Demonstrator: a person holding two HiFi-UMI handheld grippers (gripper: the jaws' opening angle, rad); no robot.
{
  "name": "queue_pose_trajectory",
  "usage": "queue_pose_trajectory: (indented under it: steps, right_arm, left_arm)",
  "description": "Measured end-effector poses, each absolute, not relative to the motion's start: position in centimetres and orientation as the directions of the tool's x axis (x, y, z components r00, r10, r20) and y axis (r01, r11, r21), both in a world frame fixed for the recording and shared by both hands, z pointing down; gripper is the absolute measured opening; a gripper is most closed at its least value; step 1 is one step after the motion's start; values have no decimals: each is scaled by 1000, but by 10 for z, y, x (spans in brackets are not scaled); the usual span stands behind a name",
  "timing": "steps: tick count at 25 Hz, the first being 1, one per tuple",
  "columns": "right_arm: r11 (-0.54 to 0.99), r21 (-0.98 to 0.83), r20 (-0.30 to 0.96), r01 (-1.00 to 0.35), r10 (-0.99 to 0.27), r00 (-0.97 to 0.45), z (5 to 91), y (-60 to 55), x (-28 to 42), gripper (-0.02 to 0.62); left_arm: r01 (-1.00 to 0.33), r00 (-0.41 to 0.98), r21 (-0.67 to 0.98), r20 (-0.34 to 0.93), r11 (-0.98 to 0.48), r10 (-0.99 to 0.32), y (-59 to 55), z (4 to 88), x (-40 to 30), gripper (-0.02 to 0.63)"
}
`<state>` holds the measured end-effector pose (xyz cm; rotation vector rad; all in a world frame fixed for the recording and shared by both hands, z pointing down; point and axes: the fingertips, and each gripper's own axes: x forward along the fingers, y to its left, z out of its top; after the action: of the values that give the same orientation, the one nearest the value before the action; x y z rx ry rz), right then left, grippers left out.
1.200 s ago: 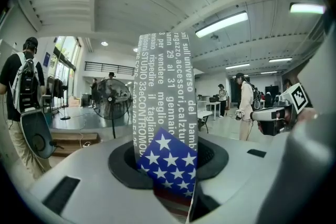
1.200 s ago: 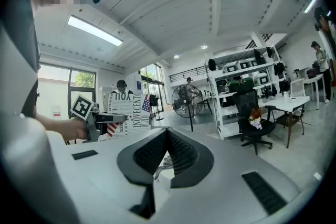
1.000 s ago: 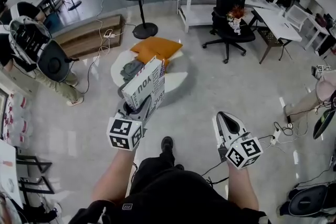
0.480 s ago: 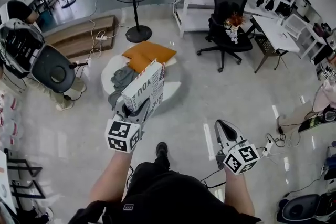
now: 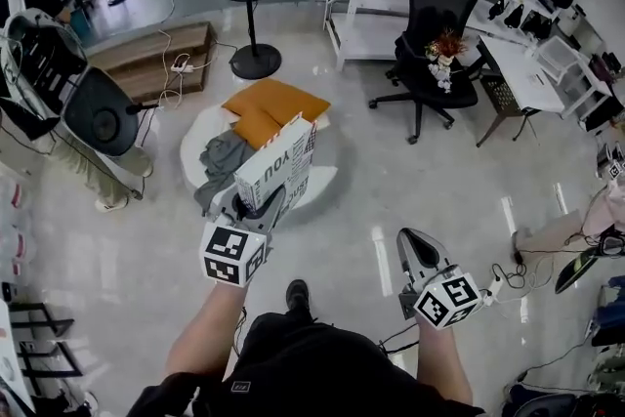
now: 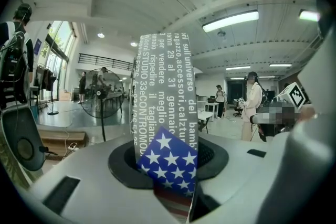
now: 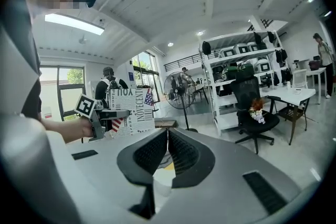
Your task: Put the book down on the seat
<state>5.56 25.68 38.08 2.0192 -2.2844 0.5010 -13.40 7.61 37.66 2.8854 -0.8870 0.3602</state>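
One white text-printed book (image 5: 278,166) stood clamped in the left gripper (image 5: 254,205). The right gripper (image 5: 415,241) was closed, empty. One round white seat (image 5: 324,178) lay beyond.

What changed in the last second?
The person has stepped closer to the round seat, carrying both grippers forward; the book now overlaps more of it in the head view. Unchanged: left gripper clamped on the upright book, right gripper shut and empty.
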Motion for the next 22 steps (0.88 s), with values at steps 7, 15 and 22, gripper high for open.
queue_pose_trajectory:
  steps: [7, 15, 22]
  right_arm:
    - [99, -195, 242, -976, -959, -146, 367, 206, 59, 18]
    - [128, -179, 278, -975, -945, -175, 372, 182, 61, 86]
    - [204, -189, 252, -960, -935, -249, 387, 146, 67, 121]
  left_arm:
    - [-523, 831, 45, 248, -851, -498, 29, 378, -117, 156]
    - [-511, 842, 56, 234, -858, -486, 9, 378, -106, 156]
    - [-505, 843, 42, 237, -862, -483, -1, 387, -95, 156]
